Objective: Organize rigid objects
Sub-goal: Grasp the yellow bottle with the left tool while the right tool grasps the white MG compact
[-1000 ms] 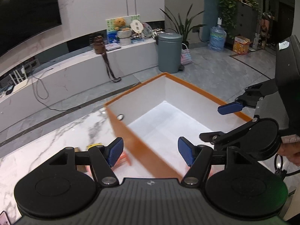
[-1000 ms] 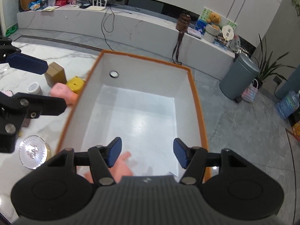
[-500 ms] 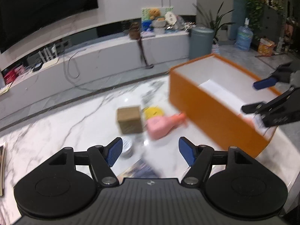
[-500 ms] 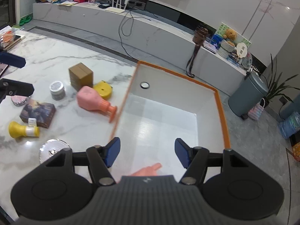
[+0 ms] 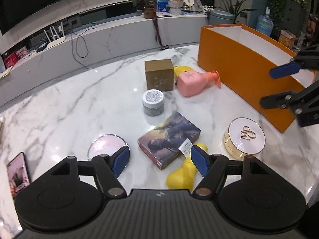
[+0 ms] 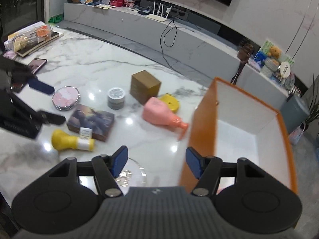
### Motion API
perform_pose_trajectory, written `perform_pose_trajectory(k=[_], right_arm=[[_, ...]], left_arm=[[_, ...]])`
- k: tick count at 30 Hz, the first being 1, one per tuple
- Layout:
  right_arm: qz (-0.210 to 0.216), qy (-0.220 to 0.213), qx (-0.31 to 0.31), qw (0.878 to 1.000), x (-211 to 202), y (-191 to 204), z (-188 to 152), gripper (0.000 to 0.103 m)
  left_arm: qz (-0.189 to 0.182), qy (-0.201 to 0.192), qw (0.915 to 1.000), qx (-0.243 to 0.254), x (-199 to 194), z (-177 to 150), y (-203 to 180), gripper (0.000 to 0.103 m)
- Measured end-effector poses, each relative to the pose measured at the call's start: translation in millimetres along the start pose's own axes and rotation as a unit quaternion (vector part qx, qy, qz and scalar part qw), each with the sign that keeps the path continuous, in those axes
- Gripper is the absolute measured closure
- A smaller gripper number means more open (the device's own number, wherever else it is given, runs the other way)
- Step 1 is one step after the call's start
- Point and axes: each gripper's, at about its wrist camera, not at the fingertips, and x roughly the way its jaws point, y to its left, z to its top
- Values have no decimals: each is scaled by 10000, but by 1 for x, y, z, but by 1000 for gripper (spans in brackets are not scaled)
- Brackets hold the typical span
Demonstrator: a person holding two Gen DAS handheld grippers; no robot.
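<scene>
Left hand-held gripper (image 5: 159, 160) gapes empty over one yellow bottle (image 5: 182, 174) and one picture box (image 5: 169, 140); right hand-held gripper (image 6: 155, 162) also empty. Beyond on the counter (image 5: 69, 103): two compacts (image 5: 246, 137), one jar (image 5: 153, 102), gold box (image 5: 159, 75), pink bottle (image 5: 192, 80), orange bin (image 5: 245, 73)

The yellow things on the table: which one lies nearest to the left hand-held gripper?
The yellow bottle with the white label, lying on its side beside the picture box. The other yellow item sits far off behind the pink bottle.

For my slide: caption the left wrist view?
Open left gripper over picture box and yellow bottle, orange bin beside.
</scene>
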Motion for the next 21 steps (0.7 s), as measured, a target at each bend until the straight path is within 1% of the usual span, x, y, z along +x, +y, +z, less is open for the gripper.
perform_pose_trajectory(k=[4, 7, 9, 15, 21], right_arm=[[139, 266, 190, 9994, 18, 13, -4, 38], [147, 387, 91, 9991, 29, 24, -13, 35], [125, 419, 94, 9990, 35, 28, -18, 32], [161, 336, 249, 9990, 45, 32, -32, 30], [172, 213, 297, 9992, 51, 33, -42, 27]], left_arm=[[-254, -19, 9997, -47, 5, -9, -1, 20], [-423, -61, 9990, 127, 6, -17, -4, 20], [-448, -68, 9987, 229, 7, -24, -5, 20], [-664, -92, 9977, 125, 15, -36, 2, 20], [-851, -46, 9961, 230, 29, -36, -4, 20]])
